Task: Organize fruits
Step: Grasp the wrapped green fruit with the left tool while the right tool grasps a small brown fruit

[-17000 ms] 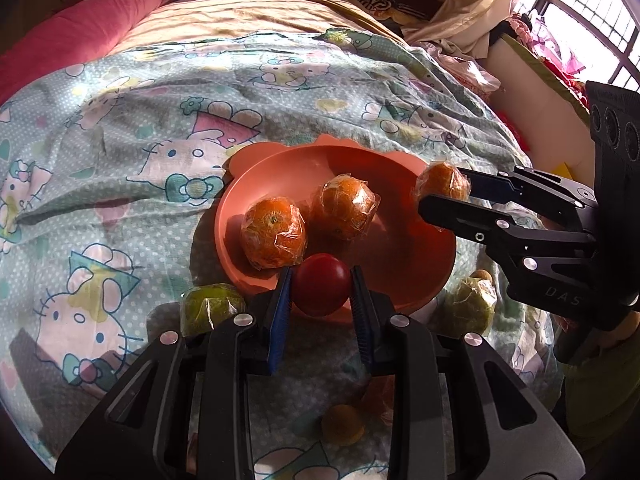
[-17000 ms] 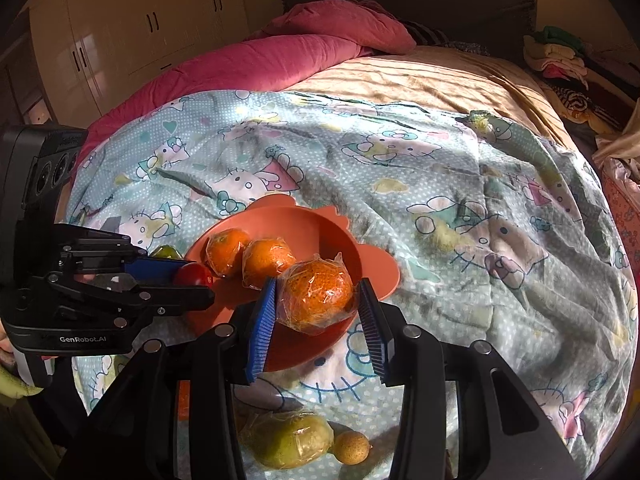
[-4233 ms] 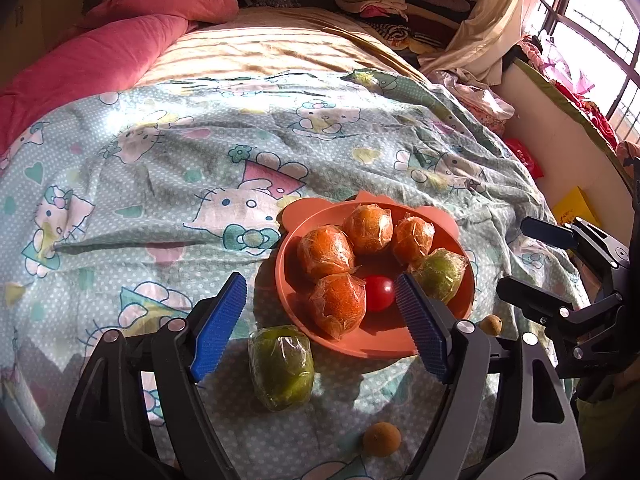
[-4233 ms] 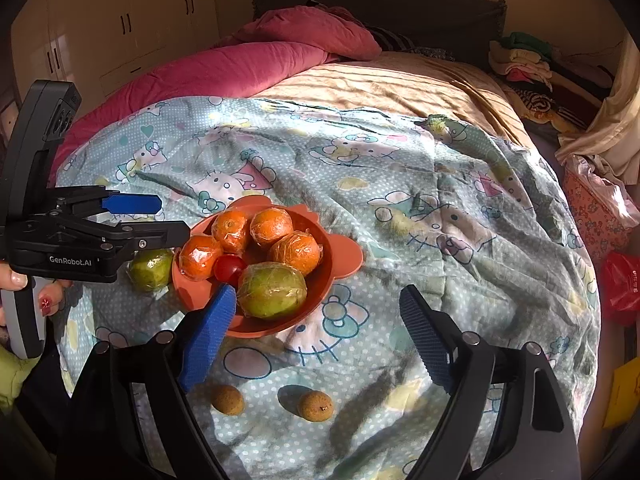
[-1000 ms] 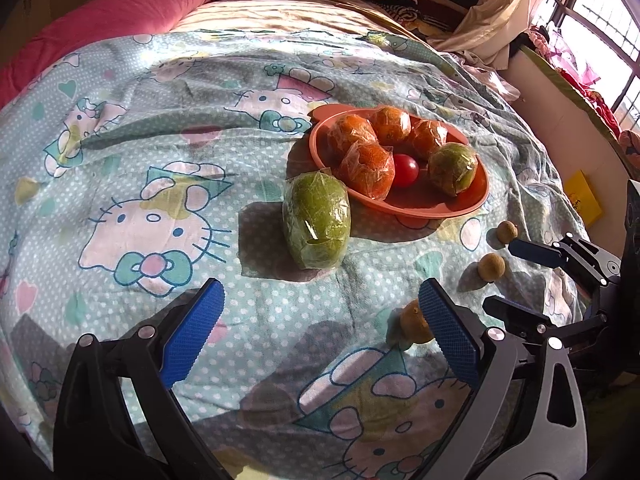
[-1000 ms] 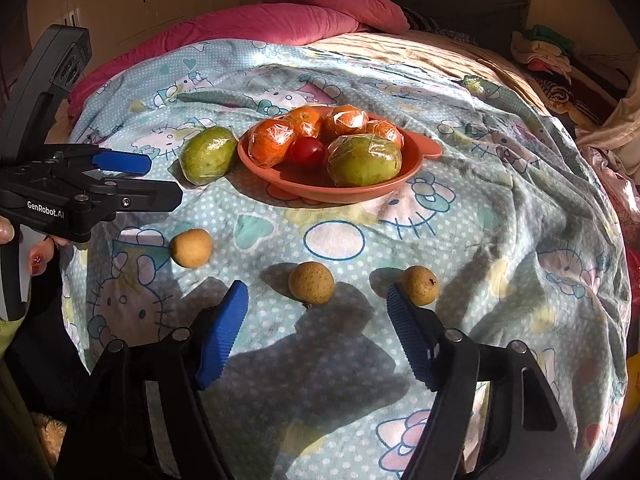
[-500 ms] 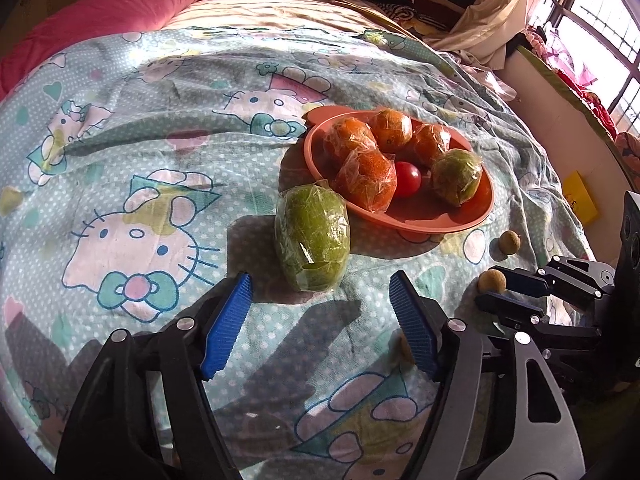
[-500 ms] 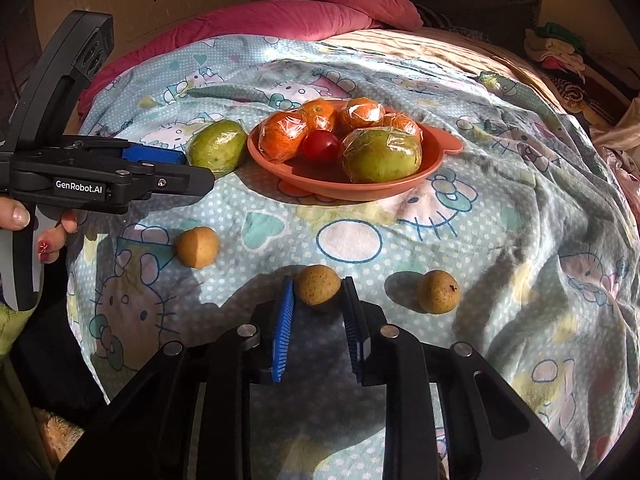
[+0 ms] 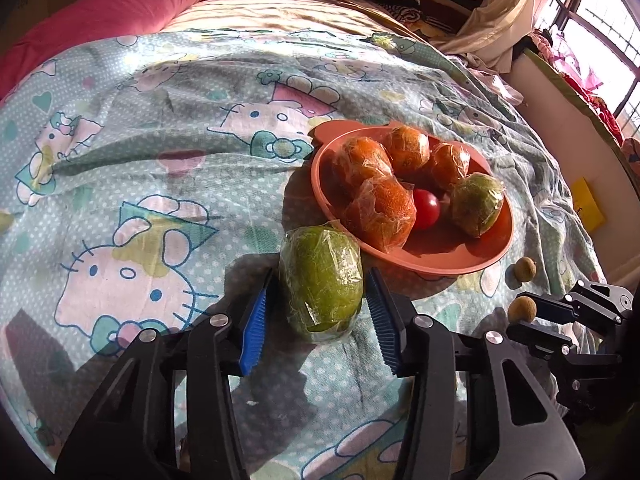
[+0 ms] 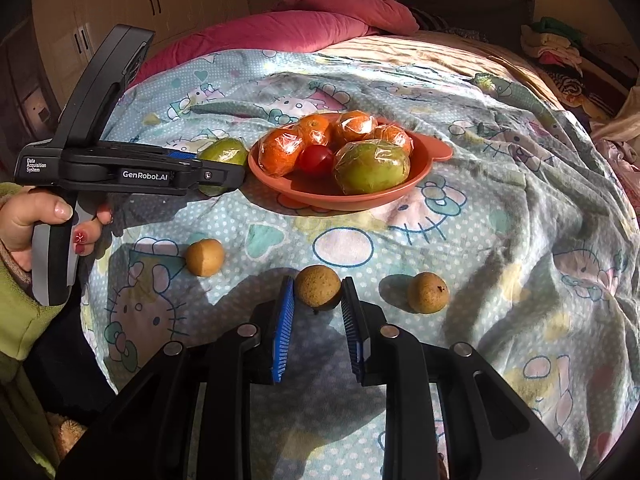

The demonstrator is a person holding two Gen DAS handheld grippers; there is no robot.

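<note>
Left tongs point(image 9: 320, 316) narrowed around wrapped green fruit point(image 9: 321, 282); right tongs point(image 10: 318, 312) pinch brown longan point(image 10: 318, 285).

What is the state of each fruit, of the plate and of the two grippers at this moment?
left gripper: fingers around the wrapped green fruit, contact unclear.
wrapped green fruit: on the bedsheet, beside the plate.
right gripper: shut on the middle brown fruit.
middle brown fruit: on the bedsheet, between the fingers.
two other brown fruits: loose on the bedsheet.
orange plate: holds four wrapped oranges, one tomato, one wrapped green fruit.
</note>
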